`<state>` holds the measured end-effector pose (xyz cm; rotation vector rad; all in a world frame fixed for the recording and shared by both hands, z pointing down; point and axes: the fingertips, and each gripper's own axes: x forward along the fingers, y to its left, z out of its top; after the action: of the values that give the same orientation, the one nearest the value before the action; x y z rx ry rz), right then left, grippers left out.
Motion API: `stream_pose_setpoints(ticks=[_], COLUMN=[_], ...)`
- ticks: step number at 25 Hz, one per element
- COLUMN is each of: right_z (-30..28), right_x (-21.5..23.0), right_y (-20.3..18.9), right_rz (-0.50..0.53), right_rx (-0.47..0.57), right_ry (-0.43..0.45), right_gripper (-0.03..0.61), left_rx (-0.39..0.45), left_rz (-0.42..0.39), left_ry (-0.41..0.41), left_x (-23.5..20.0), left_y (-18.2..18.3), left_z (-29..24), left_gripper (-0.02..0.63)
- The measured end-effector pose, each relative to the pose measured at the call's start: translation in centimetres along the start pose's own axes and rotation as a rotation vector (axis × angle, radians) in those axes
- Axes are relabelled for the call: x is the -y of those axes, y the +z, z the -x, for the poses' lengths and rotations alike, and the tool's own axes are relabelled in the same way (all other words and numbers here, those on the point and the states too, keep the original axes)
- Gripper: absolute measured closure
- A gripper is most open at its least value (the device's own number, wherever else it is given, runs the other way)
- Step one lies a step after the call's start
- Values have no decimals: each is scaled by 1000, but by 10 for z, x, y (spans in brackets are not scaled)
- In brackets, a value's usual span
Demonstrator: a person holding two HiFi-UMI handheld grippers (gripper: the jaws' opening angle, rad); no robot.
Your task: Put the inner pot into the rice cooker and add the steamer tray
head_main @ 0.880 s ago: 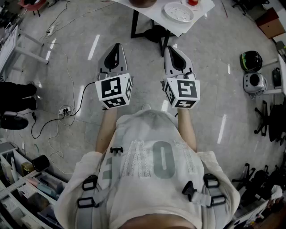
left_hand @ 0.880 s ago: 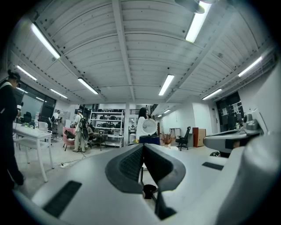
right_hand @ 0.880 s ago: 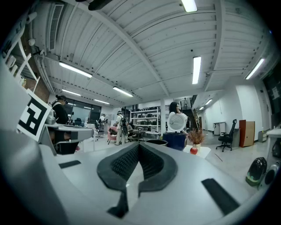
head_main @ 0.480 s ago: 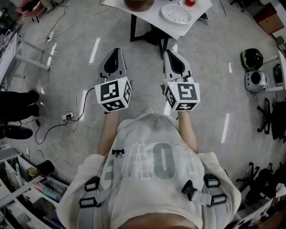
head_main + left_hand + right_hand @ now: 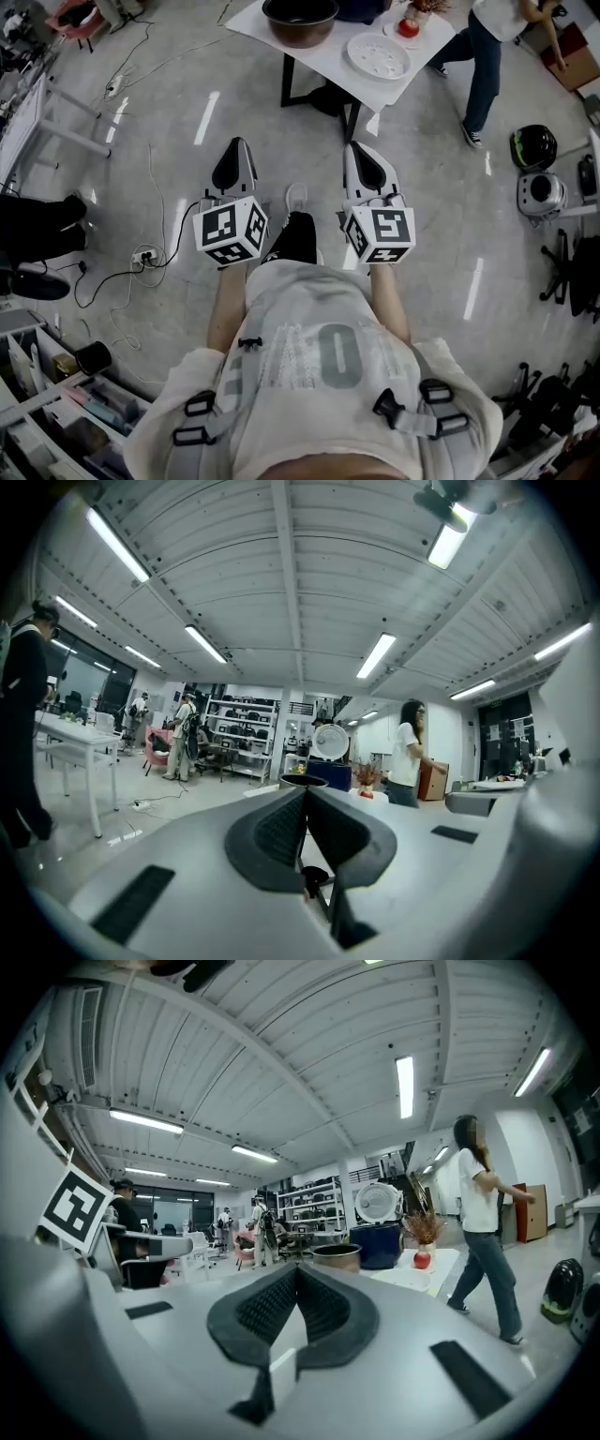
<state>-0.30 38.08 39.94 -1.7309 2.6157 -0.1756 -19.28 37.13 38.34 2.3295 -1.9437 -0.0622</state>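
Note:
A white table (image 5: 323,58) stands ahead at the top of the head view. On it sit the dark metal inner pot (image 5: 300,19), the white perforated steamer tray (image 5: 377,56) and the dark blue rice cooker (image 5: 362,8), cut off by the frame edge. In the right gripper view the pot (image 5: 336,1256) is left of the cooker (image 5: 380,1244), whose round lid (image 5: 379,1202) stands up. My left gripper (image 5: 234,152) and right gripper (image 5: 362,157) are held level over the floor, well short of the table. Both are shut with nothing between their jaws.
A person in a white top and jeans (image 5: 486,45) stands at the table's right corner. A power strip and cables (image 5: 141,255) lie on the floor at left. Helmets and gear (image 5: 531,150) are at right. Another white table (image 5: 42,108) stands at far left.
The table has come further into view and closer. The wearer's leg and shoe now show between the grippers. A person has appeared at the table's right. Both grippers stay shut.

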Motion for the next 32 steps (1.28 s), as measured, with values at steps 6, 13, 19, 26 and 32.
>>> stream_pose_setpoints(ticks=[6,13,19,26,32], right_z=[-35,-83,-152,-251,-348], right_x=[15,36,63,92,114], right_y=[19,61,104,143,176], right_rz=[6,52,119,149,170], right_rx=[49,148,216,209,208], right_ry=[-10,0,3,24,24], right_gripper=[569,569,569,569,569], left_rx=[55,149,203,240,249], left_rz=[-47,-44,-59,-36,-56], left_ry=[-10,-52,-100,-113,-100], left_x=[-12,-17,-20,-36,-60], left_y=[26,61,86,128,159], left_z=[-44,-117,-190,-290,-381], left_gripper=[594,594,594,594,594])
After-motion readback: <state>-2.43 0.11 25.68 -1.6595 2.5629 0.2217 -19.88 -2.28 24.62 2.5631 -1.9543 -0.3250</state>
